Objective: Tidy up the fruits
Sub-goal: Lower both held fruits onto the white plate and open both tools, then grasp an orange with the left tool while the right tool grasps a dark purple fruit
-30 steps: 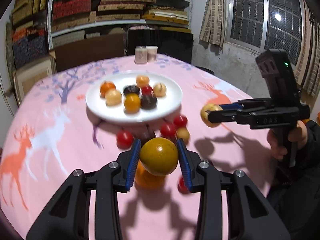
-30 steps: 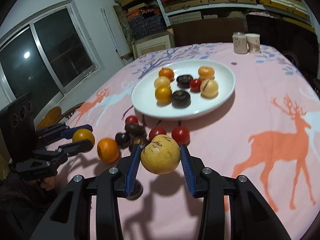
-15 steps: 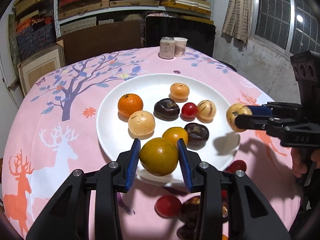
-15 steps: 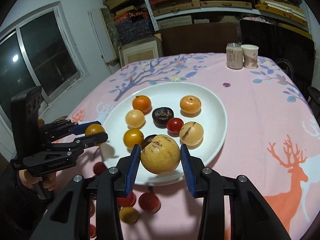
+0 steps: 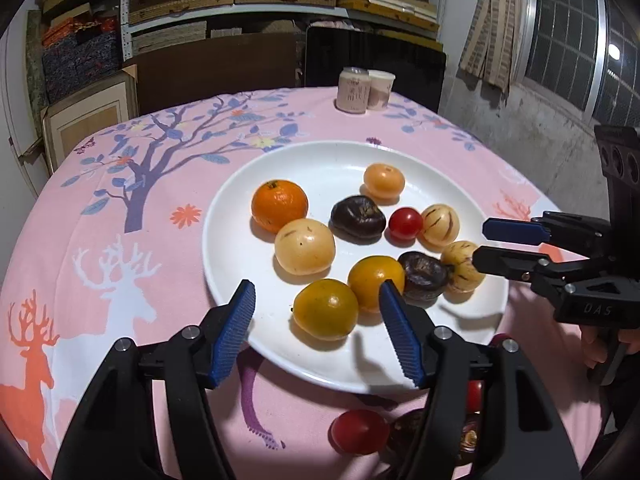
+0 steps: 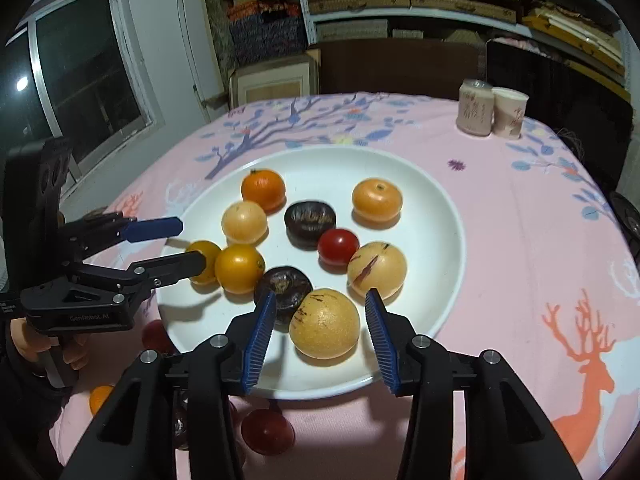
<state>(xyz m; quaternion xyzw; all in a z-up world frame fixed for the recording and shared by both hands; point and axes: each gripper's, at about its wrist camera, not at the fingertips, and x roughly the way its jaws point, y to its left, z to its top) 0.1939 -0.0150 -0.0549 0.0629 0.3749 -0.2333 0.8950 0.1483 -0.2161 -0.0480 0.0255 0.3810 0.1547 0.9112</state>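
Jaws of the left gripper [image 5: 318, 294] are opening around a yellow-orange fruit [image 5: 325, 309] lying released between them on the white plate [image 5: 236, 248], while the right gripper [image 6: 321, 307] is likewise opening, its speckled yellow fruit [image 6: 324, 323] resting free between its pads.

Your right gripper [image 6: 320, 320] is opening its jaws; the speckled yellow fruit [image 6: 325, 324] sits between them on the white plate [image 6: 440, 216], pads clear of it, a dark fruit [image 6: 285, 286] just left.
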